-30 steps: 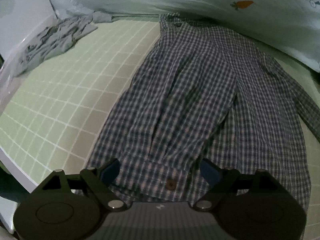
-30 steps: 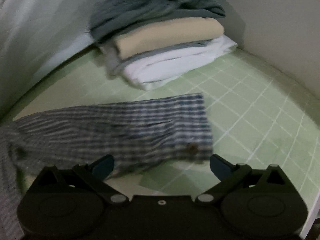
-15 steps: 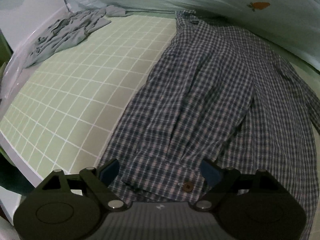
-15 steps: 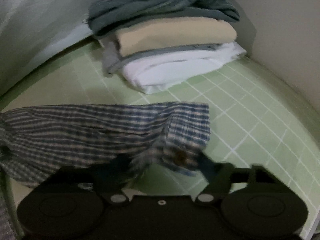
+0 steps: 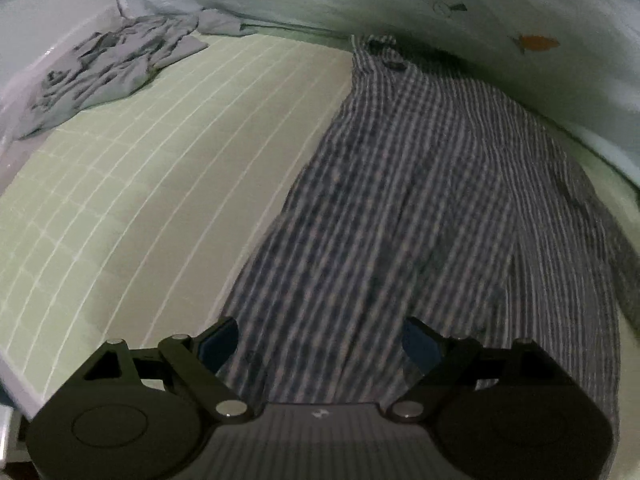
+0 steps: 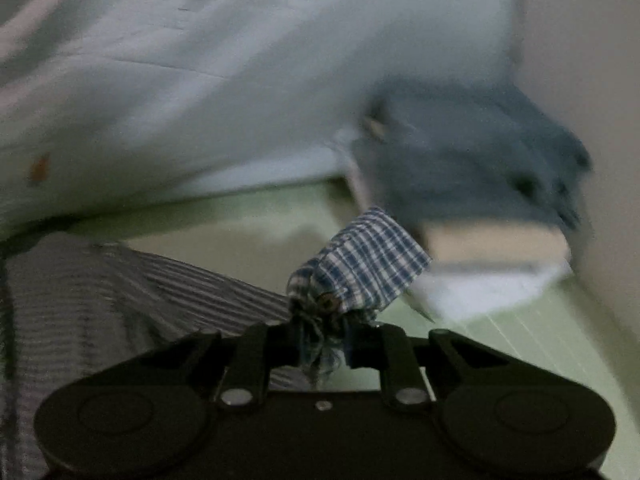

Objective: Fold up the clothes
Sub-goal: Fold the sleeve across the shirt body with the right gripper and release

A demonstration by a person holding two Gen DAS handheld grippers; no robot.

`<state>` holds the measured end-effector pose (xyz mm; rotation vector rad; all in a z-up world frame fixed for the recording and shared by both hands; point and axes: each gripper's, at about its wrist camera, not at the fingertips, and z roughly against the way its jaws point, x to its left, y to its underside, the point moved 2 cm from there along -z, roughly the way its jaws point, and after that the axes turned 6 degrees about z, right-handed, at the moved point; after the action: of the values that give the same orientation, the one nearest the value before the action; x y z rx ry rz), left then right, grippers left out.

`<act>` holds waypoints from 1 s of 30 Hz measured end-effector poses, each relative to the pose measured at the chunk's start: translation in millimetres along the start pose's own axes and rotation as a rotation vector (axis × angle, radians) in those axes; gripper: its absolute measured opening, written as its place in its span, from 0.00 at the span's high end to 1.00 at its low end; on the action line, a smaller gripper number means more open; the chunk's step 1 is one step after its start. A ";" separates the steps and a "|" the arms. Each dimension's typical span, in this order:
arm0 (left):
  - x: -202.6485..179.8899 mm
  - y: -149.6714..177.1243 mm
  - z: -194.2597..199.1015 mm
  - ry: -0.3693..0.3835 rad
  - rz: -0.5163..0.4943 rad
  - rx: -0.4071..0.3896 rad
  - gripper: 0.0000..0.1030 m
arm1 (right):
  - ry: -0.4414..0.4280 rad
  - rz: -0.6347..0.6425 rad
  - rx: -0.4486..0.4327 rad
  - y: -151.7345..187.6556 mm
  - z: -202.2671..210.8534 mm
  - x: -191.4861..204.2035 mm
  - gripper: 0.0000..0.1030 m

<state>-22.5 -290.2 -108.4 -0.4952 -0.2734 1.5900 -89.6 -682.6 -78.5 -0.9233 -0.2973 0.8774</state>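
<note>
A blue-and-white plaid shirt [image 5: 420, 216] lies spread on the green gridded mat [image 5: 160, 184], its collar at the far end. Over the shirt's near hem my left gripper [image 5: 320, 344] hangs open, with the cloth under the gap and not pinched. In the right wrist view my right gripper [image 6: 322, 340] is closing, its jaws pinching the bunched sleeve cuff [image 6: 360, 272] with its brown button. The cuff stands lifted off the mat, and the sleeve [image 6: 180, 292] trails away to the left.
A crumpled grey garment [image 5: 116, 68] lies at the mat's far left corner. A stack of folded clothes [image 6: 480, 200], blurred, sits at the right by a wall. A pale quilt [image 5: 400, 8] with a carrot print runs along the far side.
My right gripper closed on the sleeve cuff and lifted it off the mat, rolling as it rose. My left gripper slid across the shirt's hem and stayed open.
</note>
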 end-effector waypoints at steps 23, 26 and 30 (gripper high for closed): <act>-15.6 -38.3 -17.4 0.065 -0.134 -0.016 0.13 | -0.215 0.097 0.146 35.0 4.5 118.0 0.20; -42.4 -32.1 -12.2 0.096 -0.179 -0.027 0.12 | -0.154 0.058 0.148 43.7 8.4 83.9 0.18; -83.3 -25.6 -11.5 0.140 -0.249 -0.037 0.10 | -0.078 0.021 0.183 59.7 9.2 41.9 0.15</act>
<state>7.2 -371.7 -94.3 -0.5754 -0.2479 1.3045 -100.1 -627.5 -126.0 -0.7248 -0.2697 0.9452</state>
